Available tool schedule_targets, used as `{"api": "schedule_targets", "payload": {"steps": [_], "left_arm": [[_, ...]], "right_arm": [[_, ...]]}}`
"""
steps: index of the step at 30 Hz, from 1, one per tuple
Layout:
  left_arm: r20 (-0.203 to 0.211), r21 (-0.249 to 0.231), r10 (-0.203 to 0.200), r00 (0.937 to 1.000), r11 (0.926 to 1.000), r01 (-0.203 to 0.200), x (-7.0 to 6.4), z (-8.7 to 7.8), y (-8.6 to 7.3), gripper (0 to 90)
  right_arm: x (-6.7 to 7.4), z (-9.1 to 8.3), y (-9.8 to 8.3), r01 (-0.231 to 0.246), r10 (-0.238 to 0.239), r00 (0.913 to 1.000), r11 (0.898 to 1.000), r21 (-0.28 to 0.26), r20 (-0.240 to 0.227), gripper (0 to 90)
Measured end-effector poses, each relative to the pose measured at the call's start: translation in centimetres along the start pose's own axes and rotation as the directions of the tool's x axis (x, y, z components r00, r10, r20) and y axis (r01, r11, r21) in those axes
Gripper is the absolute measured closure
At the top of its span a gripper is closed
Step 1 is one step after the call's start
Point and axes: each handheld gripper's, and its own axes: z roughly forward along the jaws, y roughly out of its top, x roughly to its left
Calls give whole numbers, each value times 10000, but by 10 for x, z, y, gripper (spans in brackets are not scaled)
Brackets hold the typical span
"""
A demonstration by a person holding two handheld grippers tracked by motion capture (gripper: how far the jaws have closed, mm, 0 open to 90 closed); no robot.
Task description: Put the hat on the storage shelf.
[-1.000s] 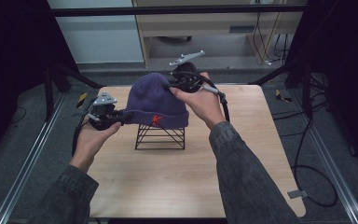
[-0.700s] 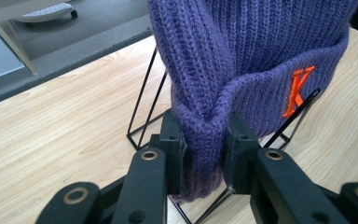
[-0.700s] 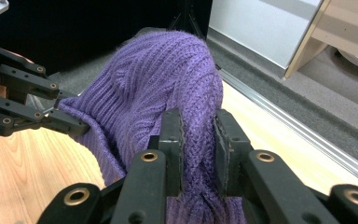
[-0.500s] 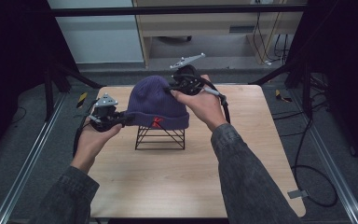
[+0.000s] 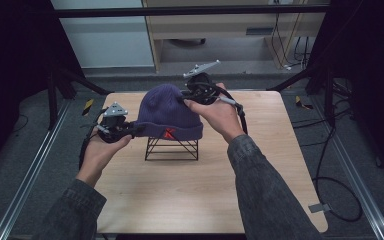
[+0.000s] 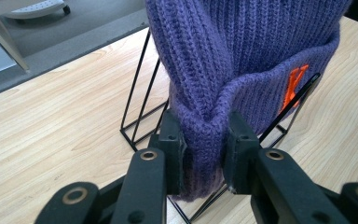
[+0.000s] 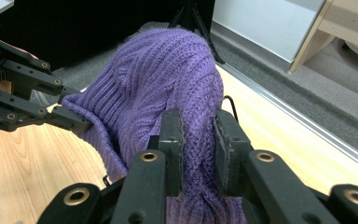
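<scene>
Purple ribbed beanie, orange mark

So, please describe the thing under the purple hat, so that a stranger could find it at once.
On the light wooden table, look at its middle, between the two hands. There the purple knit hat sits over a black wire stand. It is the one thing made of thin bare rods, an open frame you see through.

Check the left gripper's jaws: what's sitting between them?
In the left gripper view, a bunched fold of the purple beanie's cuff sits between the left gripper's jaws, pinched. Behind it stands the black wire stand on the wooden table.
</scene>
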Motion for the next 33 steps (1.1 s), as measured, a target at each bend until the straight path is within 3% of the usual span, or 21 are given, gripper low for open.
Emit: {"api": "schedule_targets", "payload": {"steps": [33], "left_arm": [[81,187,-36,10000,9998,34,0,8,-15,719]], "right_arm": [[3,6,-15,-23,30,9998,9994,335,-205,753]]}}
